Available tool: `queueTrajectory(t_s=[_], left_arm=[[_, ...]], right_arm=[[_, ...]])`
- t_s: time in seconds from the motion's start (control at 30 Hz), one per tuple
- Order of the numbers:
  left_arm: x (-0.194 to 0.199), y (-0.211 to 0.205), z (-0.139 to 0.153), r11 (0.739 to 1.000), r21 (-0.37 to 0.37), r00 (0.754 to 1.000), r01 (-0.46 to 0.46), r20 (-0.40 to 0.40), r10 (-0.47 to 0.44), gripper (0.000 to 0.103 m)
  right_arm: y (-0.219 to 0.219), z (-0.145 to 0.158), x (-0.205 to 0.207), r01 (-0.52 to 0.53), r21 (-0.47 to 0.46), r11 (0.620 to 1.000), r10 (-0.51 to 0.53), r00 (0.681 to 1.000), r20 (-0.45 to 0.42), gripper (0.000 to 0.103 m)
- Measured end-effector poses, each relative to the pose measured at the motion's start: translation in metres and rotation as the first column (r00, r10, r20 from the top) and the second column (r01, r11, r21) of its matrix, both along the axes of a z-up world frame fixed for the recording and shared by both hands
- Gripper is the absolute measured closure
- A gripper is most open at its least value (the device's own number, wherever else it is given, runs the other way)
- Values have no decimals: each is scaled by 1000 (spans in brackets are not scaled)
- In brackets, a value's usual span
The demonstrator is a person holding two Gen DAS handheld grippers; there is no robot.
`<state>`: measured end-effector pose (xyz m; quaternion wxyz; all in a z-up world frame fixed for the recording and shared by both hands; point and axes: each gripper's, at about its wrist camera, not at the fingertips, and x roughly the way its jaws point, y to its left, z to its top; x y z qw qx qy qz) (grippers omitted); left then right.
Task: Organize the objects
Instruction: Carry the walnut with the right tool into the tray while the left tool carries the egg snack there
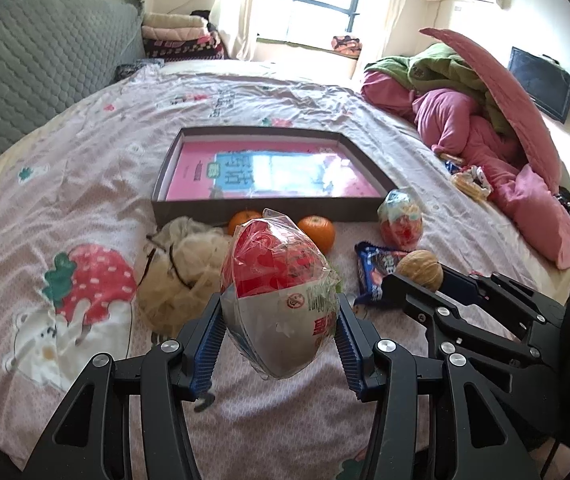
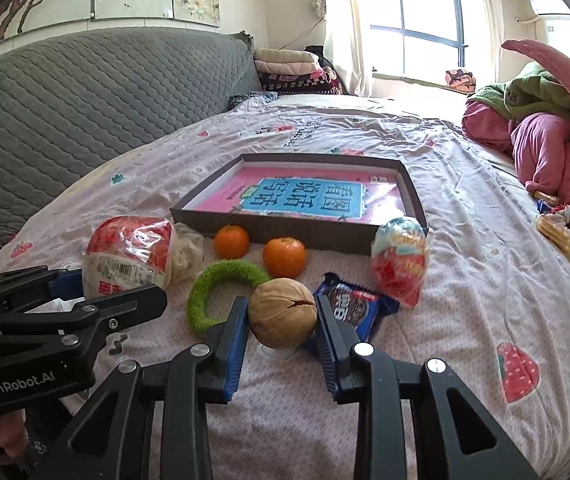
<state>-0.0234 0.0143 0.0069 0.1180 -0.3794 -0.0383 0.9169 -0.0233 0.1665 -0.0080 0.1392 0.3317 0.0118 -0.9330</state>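
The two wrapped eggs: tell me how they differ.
The left gripper is shut on the near egg, lifted off the sheet; the far egg lies free by the tray. The near egg is red above a white base; the far egg is pale blue above red. The near egg looks bigger, though it is closer. Both are egg-shaped and plastic-wrapped.

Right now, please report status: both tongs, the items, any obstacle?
Left tongs shut on wrapped egg. Right tongs shut on walnut. Tray ahead holds a book only; two oranges lie before it.
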Motion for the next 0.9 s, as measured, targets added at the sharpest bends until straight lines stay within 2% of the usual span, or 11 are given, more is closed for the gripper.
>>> queueTrajectory(t_s=[0.6,0.73,0.9], left_arm=[[-49,-3,6,1000,8,1000,-19,5,19,50],[-58,-3,7,1000,6,1000,-25,-1,25,50],[-73,-6,6,999,-1,999,-34,5,34,49]], right_arm=[[5,24,-54,-26,-19,1000,25,1000,-11,70],[7,25,-62,-24,-51,998,24,1000,-14,70],[6,25,-71,-29,-41,999,28,999,-17,70]])
